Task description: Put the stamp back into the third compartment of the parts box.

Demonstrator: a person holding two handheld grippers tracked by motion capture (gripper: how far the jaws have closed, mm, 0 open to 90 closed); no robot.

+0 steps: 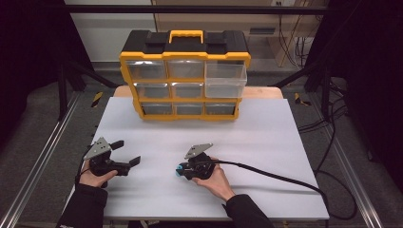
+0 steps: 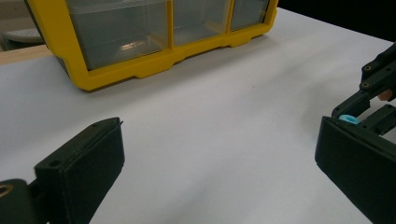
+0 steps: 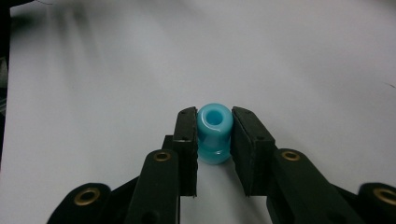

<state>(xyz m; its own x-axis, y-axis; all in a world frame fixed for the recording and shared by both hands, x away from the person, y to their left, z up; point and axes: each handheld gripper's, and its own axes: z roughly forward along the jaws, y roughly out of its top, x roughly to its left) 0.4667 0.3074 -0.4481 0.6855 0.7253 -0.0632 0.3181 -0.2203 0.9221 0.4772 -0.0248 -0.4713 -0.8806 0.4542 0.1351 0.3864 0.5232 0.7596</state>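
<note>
The jaws of the right gripper (image 3: 214,149) are pressed against both sides of a small blue bead (image 3: 214,132), low over the front middle of the worktop (image 1: 266,137); the jaws of the left gripper (image 1: 126,153) stand wide apart with nothing between them, off to the left.

The biggest thing here is the white worktop, flat, matte and smooth, so anything dropped would likely roll freely. Behind it stands the yellow organiser (image 1: 184,76), hard plastic with a black top, a yellow handle and clear drawers; the upper right drawer (image 1: 225,80) is pulled forward. Carrying the bead there, I'd worry about clipping that protruding drawer front.

The bead itself is glossy, rounded, spool-shaped with a hole through its top. The flat black pads (image 3: 187,140) meet a curved slick surface, so I'd guess a tilt or loosened squeeze could pop it out.
</note>
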